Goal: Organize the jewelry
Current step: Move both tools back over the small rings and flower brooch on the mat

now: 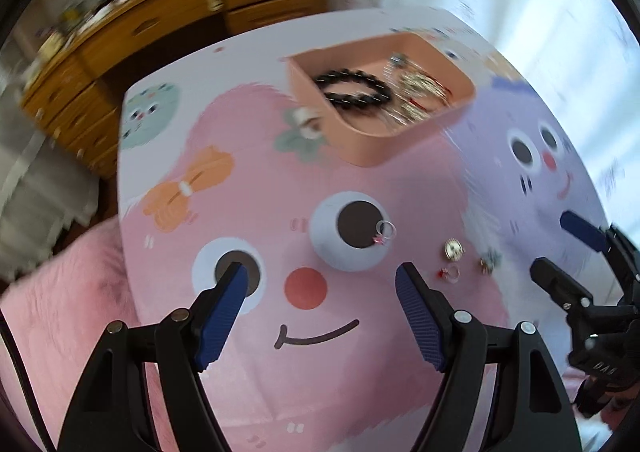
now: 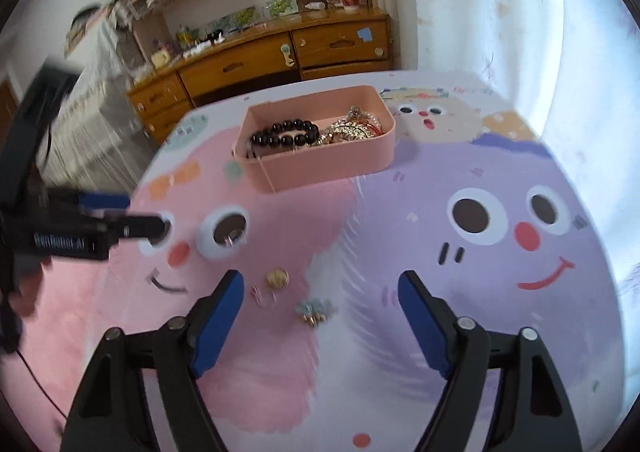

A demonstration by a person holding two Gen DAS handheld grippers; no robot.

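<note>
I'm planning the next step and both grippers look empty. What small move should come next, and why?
Probably lower the open right gripper onto the blue-flower piece lying just ahead between its fingers; it lies loose on the table, outside the pink tray.

The left gripper (image 1: 320, 292) is held with jaws spread wide (nothing between them). The right gripper (image 2: 320, 296), seen at three o'clock from it, is likewise held agape.

Both wrist cameras look forward and down across the desk (image 1: 248, 99) from close by. They share the pink tray (image 1: 360, 143) (image 2: 320, 167), somewhat blurred.
</note>
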